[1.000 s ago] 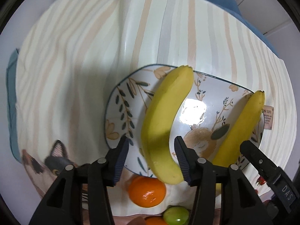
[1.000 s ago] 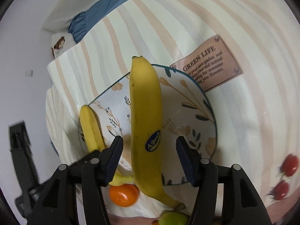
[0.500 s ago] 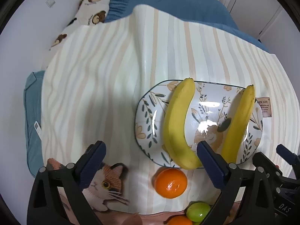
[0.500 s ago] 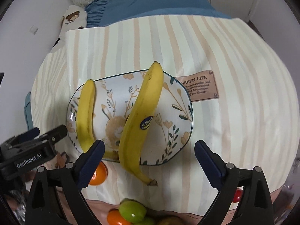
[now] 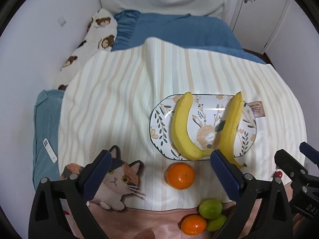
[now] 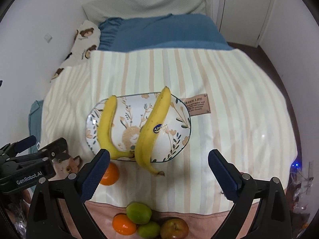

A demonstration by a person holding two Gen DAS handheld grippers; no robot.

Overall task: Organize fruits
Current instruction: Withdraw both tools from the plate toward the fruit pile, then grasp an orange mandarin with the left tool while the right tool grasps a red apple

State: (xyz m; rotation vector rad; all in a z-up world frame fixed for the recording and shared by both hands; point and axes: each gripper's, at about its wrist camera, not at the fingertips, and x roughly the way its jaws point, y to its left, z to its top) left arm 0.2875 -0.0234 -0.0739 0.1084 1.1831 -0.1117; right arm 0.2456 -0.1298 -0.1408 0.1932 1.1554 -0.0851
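Both grippers hang released and empty over the bed, each having just let go of a banana. The left gripper [image 5: 159, 171] stands wide, and the right gripper [image 6: 159, 171] likewise, nothing between the pads of either. In my judgement the step in hand is to fetch the loose fruit, and it goes best by dropping straight onto one round piece, centring it between the pads before closing, and clearing the plate rim on the way in. Nearest, below the jaws, lies a heap: a small orange [image 6: 124, 224], two green fruits [image 6: 139, 213] and an apple [image 6: 174, 228]. The big orange [image 5: 180, 176] sits between the left jaws, just short of the plate [image 5: 158, 119]. Beyond it, two bananas [image 5: 182, 127] rest across the plate, stems overhanging its near rim.
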